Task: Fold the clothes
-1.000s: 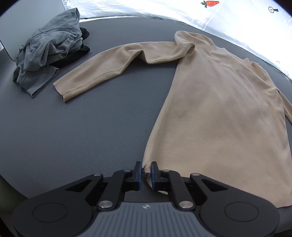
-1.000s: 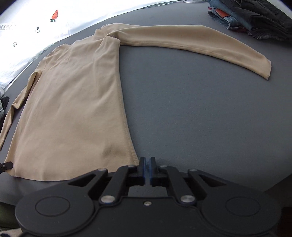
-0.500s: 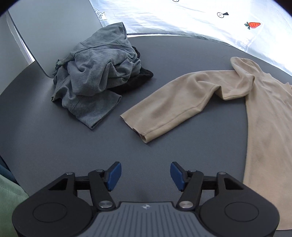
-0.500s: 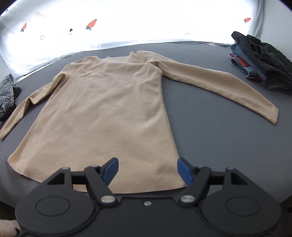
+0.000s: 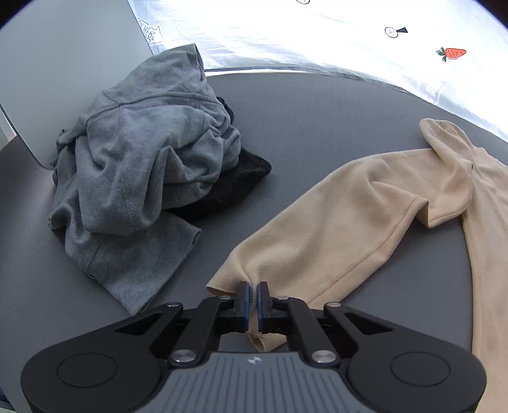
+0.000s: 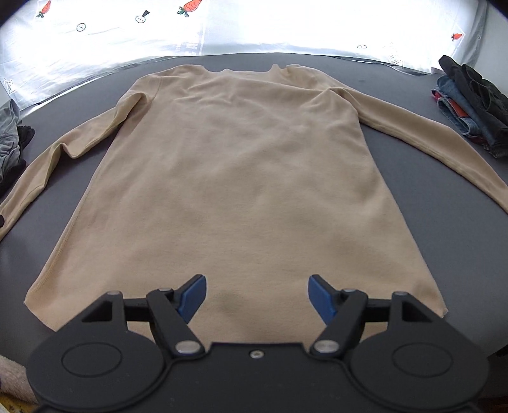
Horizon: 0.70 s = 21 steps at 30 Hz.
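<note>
Shirt: a tan long-sleeved shirt (image 6: 241, 178) lies spread flat on the dark grey tabletop (image 6: 444, 235), collar toward the far edge, hem toward the camera, both sleeves stretched out to the sides.
Left sleeve: the left sleeve (image 5: 333, 228) runs from the shirt's body out toward the grey heap, with a fold near the armpit; its cuff end is bunched up.
Left tongs: the left tongs (image 5: 253, 300) are pressed together, pinching the cuff of that sleeve; a bit of tan cloth sticks out behind the blue pads.
Right tongs: the right tongs (image 6: 256, 297) are spread wide above the middle of the shirt's hem, with nothing between the pads.
Grey heap: a crumpled grey garment (image 5: 143, 165) sits left of the shirt's left sleeve, lying over a black cloth (image 5: 241, 181).
Stack: a pile of folded denim and dark clothes (image 6: 466, 108) sits beyond the shirt's right sleeve, near the tabletop's edge.
Backdrop: a bright white sheet (image 6: 254, 28) printed with small carrots lies behind the shirt's collar.
</note>
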Motion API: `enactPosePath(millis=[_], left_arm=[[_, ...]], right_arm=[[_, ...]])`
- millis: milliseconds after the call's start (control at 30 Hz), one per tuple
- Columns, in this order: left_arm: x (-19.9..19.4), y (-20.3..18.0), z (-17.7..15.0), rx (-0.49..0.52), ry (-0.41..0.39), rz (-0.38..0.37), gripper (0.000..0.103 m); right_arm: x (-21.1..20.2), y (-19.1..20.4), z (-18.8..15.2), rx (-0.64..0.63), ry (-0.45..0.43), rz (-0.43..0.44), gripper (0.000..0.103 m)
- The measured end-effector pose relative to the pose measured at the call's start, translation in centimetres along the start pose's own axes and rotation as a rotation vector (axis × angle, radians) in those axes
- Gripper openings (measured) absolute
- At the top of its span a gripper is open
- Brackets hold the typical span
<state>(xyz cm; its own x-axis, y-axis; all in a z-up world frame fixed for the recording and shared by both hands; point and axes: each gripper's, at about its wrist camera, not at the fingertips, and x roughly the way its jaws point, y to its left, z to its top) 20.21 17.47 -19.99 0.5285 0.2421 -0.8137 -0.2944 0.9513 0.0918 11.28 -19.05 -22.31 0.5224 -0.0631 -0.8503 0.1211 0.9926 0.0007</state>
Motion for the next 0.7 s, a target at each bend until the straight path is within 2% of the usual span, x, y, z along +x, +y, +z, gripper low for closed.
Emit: enactPosePath(millis=[167, 267, 333, 400, 433, 467, 533, 567, 700], left_arm=[[-4.9, 4.6, 3.9, -0.097, -0.175, 0.084, 0.005], [-4.5, 6.0, 5.5, -0.071, -0.217, 0.132, 0.006], [-3.6, 6.1, 6.0, -0.041, -0.215, 0.174, 0.011], [-2.4, 5.7, 6.1, -0.004, -0.191, 0.225, 0.011], [-2.1, 5.5, 6.0, 0.009, -0.178, 0.232, 0.018], [-2.2, 5.4, 5.8, 0.0, -0.158, 0.225, 0.03], [-2.6, 5.1, 5.1, -0.053, -0.129, 0.117, 0.044], [-2.8, 4.9, 4.7, -0.074, -0.114, 0.062, 0.045], [-3.6, 0.7, 2.6, 0.047, -0.013, -0.235, 0.054]], right_arm=[[0.5, 0.1, -0.1, 0.031, 0.031, -0.046, 0.072], [1.1, 0.0, -0.1, 0.054, 0.051, -0.051, 0.072], [1.5, 0.0, 0.0, 0.07, 0.059, -0.05, 0.072], [1.7, 0.0, 0.2, 0.076, 0.06, -0.05, 0.072], [1.7, 0.0, 0.3, 0.077, 0.06, -0.051, 0.072], [1.7, 0.0, 0.4, 0.077, 0.059, -0.053, 0.072], [1.6, 0.0, 0.3, 0.08, 0.058, -0.058, 0.073], [1.5, -0.2, 0.3, 0.087, 0.055, -0.066, 0.073], [0.4, -2.6, 0.3, 0.176, 0.007, -0.135, 0.073]])
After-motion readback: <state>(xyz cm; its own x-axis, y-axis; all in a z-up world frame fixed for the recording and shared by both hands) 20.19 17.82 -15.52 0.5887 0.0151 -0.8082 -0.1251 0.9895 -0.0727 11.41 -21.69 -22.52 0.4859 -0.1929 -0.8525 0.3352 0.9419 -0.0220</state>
